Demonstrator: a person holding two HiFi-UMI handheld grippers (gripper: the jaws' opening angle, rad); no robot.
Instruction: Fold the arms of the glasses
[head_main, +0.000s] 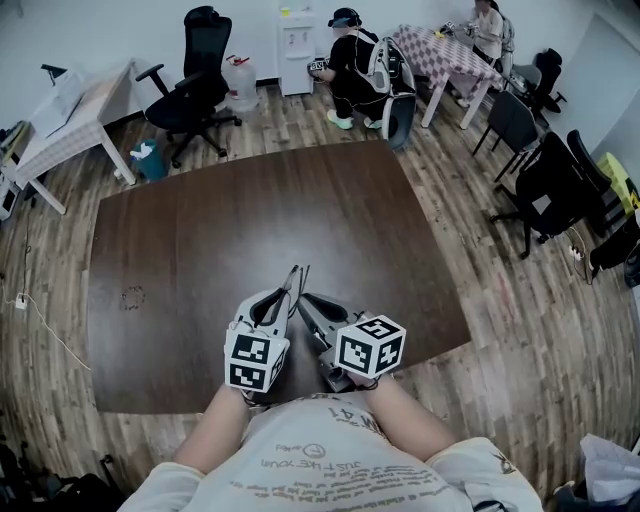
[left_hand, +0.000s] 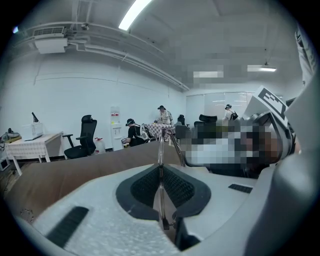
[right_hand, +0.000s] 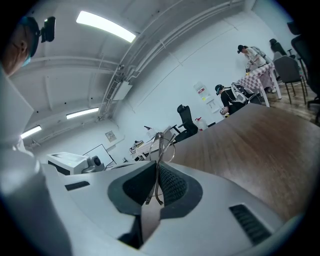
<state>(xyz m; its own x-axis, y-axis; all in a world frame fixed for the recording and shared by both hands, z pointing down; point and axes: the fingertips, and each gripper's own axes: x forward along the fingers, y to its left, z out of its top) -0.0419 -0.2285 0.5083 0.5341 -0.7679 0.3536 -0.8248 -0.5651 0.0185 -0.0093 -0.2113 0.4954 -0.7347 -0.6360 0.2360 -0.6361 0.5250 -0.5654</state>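
A pair of thin wire-framed glasses (head_main: 297, 281) is held just above the dark brown table (head_main: 200, 250), near its front edge. Both grippers meet at the glasses. My left gripper (head_main: 284, 300) is shut on a thin metal part of the frame (left_hand: 161, 155), which runs up between its dark pads (left_hand: 145, 186). My right gripper (head_main: 309, 302) is shut on the glasses too. In the right gripper view two thin wires (right_hand: 155, 185) pass between the pads, and the round rims (right_hand: 161, 142) stick out past the tips. Whether the arms are folded cannot be told.
The table's near edge (head_main: 300, 398) lies just under the grippers. Behind the table stand a black office chair (head_main: 195, 85), a water dispenser (head_main: 296, 45), a crouching person (head_main: 352, 70) and a checked table (head_main: 440, 55). More chairs (head_main: 550, 185) stand at the right.
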